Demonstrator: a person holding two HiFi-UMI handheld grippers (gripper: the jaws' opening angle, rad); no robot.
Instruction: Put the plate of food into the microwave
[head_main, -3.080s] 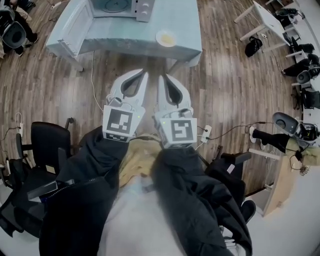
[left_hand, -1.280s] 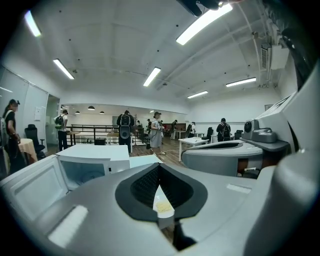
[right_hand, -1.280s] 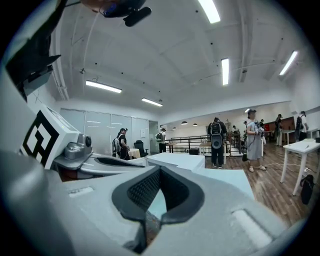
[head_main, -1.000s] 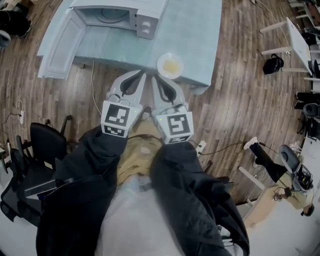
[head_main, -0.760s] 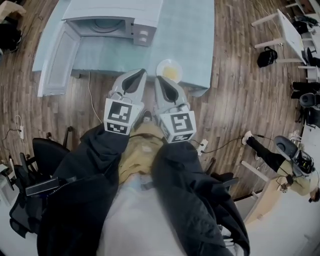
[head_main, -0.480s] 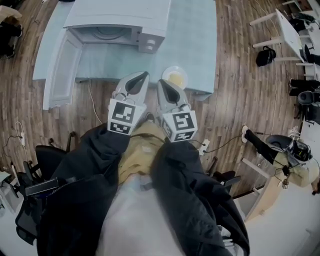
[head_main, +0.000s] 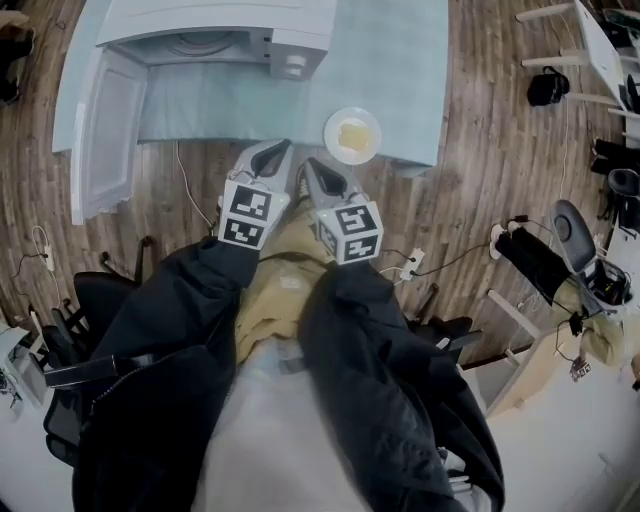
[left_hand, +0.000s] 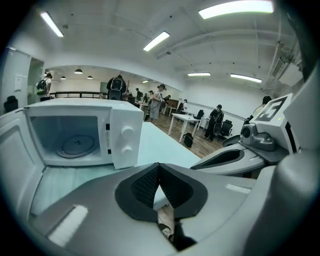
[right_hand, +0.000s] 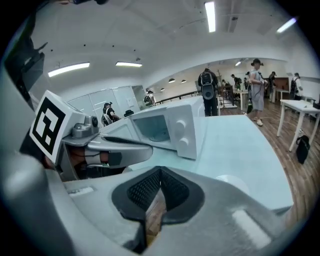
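place: open office hall | evidence: desks (right_hand: 302, 103), swivel chairs (head_main: 98, 300), ceiling strip lights (left_hand: 235, 8)

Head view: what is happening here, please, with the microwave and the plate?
A person stands before the pale blue table, a gripper in each hand. The left gripper and the right gripper have their jaws together, empty, short of the table. The round white plate of yellow food sits near the table's front edge, right of the white microwave, whose door stands open.
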